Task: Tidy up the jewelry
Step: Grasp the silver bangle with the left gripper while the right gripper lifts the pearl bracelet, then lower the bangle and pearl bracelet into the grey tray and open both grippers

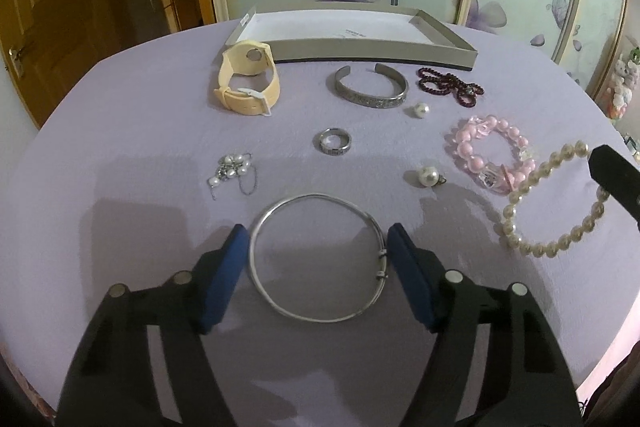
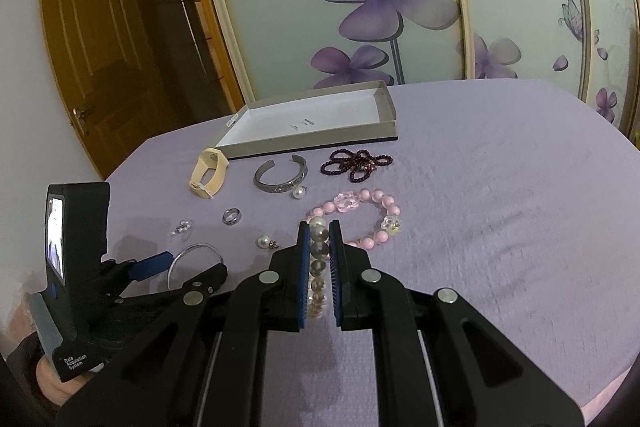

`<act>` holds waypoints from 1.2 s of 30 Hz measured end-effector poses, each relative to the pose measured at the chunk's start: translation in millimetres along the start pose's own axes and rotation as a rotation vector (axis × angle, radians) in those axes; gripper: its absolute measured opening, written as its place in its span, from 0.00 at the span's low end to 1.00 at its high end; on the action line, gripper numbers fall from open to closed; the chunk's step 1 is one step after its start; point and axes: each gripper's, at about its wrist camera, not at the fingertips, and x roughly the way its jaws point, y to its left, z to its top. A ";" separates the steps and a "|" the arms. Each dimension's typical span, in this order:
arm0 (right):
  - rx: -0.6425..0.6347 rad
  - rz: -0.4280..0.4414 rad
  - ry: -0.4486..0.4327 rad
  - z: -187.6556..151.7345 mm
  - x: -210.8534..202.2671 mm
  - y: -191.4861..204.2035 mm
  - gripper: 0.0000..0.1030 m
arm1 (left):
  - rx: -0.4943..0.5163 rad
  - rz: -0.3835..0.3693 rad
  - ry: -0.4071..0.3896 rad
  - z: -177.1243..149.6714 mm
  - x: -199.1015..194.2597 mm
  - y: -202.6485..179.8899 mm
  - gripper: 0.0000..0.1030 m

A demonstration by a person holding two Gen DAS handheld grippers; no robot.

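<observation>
The left gripper [image 1: 318, 259], with black arms and blue pads, straddles a thin round silver bangle [image 1: 280, 303] lying flat on the lilac tablecloth [image 1: 120, 147]. Its jaws stand fairly wide with 1 pad at each side of the bangle; the right-hand pad sits right at the bangle's clasp, though whether either pad actually presses the metal cannot be told.

The right gripper [image 2: 319, 267] has its jaws drawn narrow, clamped on a cream pearl-bead bracelet [image 2: 319, 263] whose beads run in a line between the 2 blue pads. In the left wrist view the same pearl loop [image 1: 532, 247] hangs over the cloth at the right edge, gripped at its far side.

The remaining jewelry is spread across the cloth: a pink bead bracelet with clear crystals [image 1: 492, 155], a dark red bead strand [image 1: 448, 85], an open engraved silver cuff [image 1: 370, 97], a cream leather-strap watch [image 1: 246, 83] standing on its side, a small silver band ring [image 1: 335, 142], a cluster of small pearls on a fine chain [image 1: 234, 171], and 2 loose pearl pendants, 1 near the cuff [image 1: 419, 109] and 1 nearer the bangle [image 1: 426, 175].

A shallow grey cardboard tray with a white inside [image 1: 360, 51] lies at the far side of the table, just behind the watch and cuff, with no jewelry in it.
</observation>
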 end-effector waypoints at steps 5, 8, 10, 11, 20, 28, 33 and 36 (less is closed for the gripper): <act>-0.004 0.012 -0.014 5.2 -3.4 1.1 0.09 | -0.013 -0.036 0.003 -2.4 -6.4 6.1 0.68; -0.021 0.016 -0.030 12.9 -6.3 4.2 0.09 | -0.024 -0.048 -0.010 -1.5 -14.7 12.6 0.68; -0.038 0.014 -0.049 19.8 -9.6 6.9 0.09 | -0.035 -0.059 -0.034 3.6 -24.8 20.2 0.68; -0.048 0.011 -0.063 24.7 -11.7 8.5 0.09 | -0.040 -0.063 -0.044 5.7 -28.8 23.1 0.68; -0.110 0.012 -0.140 80.6 -10.5 16.2 0.09 | -0.050 -0.094 -0.195 56.9 -73.5 51.8 0.68; -0.133 0.005 -0.133 154.0 31.6 14.9 0.09 | -0.059 -0.132 -0.248 123.6 -66.2 70.3 0.68; -0.173 -0.017 -0.088 183.1 87.2 23.2 0.09 | -0.070 -0.183 -0.242 170.4 -35.3 76.7 0.68; -0.160 -0.008 -0.039 196.3 130.0 21.5 0.09 | -0.077 -0.192 -0.219 194.3 -7.9 78.1 0.68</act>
